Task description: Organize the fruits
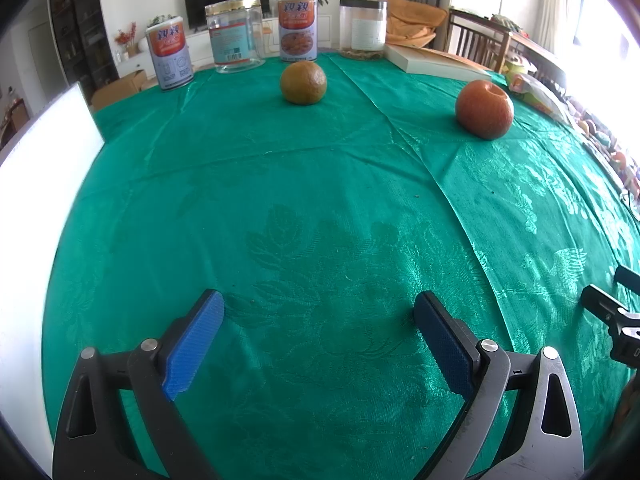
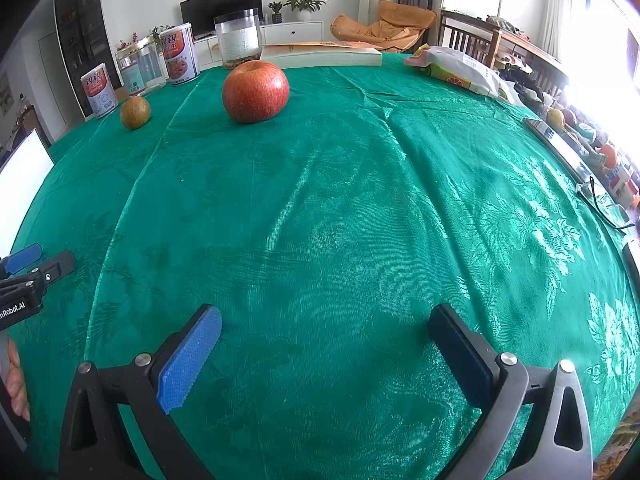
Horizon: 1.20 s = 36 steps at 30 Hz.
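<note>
A red apple point(image 1: 484, 109) point(image 2: 255, 91) and a greenish-brown orange point(image 1: 303, 82) point(image 2: 135, 112) sit apart on the green tablecloth point(image 1: 320, 200) point(image 2: 340, 208), toward its far side. My left gripper point(image 1: 318, 312) is open and empty, low over the near cloth, far short of both fruits. My right gripper point(image 2: 326, 326) is open and empty, also near the front edge. The right gripper shows at the right edge of the left wrist view point(image 1: 612, 308); the left gripper shows at the left edge of the right wrist view point(image 2: 32, 268).
Two printed tins point(image 1: 170, 58) point(image 1: 298, 28), two clear jars point(image 1: 236, 34) point(image 1: 363, 28) and a book point(image 1: 434, 63) line the far edge. A snack bag point(image 2: 456, 66), glasses point(image 2: 604, 202) and clutter lie right. A white board point(image 1: 40, 184) stands left.
</note>
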Motion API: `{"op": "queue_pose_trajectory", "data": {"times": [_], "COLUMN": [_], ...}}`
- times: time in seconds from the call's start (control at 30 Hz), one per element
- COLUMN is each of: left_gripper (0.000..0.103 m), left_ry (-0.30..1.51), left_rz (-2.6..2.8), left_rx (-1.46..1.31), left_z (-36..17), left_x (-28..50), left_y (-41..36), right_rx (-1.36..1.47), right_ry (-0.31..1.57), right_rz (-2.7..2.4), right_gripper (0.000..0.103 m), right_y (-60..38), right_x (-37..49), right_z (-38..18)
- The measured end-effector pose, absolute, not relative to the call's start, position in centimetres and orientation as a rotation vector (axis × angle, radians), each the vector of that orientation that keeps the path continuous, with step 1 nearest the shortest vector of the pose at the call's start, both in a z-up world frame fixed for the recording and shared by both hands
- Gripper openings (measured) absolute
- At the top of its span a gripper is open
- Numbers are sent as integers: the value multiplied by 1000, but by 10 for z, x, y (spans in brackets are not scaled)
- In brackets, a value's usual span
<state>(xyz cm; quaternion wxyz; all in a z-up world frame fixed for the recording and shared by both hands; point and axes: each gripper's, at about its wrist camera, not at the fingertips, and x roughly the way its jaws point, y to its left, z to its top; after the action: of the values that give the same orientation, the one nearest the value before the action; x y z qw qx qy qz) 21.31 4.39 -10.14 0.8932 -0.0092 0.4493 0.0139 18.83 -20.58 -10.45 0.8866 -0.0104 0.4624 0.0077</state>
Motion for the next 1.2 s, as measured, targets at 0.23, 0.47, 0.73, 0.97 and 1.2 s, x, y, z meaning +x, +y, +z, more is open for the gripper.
{"op": "queue_pose_trajectory", "data": {"times": [0.23,0.47,0.73,0.97,1.2], "left_gripper": [97,97,97,97,97], "left_ry": [932,932,932,932,990], "left_rz": [29,30,30,30,-77], "left_rx": [-19,-19,-19,-19,-120], "left_z": [-101,-101,-101,-101,-91], "left_x": [213,213,213,213,223], "left_y": [44,44,44,44,54], "right_rx": [-22,-21,-21,-21,-21], "right_ry": [961,962,962,962,962], "right_rz": [16,16,16,16,16], "right_gripper": [103,103,103,103,103], "right_y": [-206,-206,-206,-206,-206], "right_x": [188,188,188,188,188], "right_z": [-105,-105,-105,-105,-105]}}
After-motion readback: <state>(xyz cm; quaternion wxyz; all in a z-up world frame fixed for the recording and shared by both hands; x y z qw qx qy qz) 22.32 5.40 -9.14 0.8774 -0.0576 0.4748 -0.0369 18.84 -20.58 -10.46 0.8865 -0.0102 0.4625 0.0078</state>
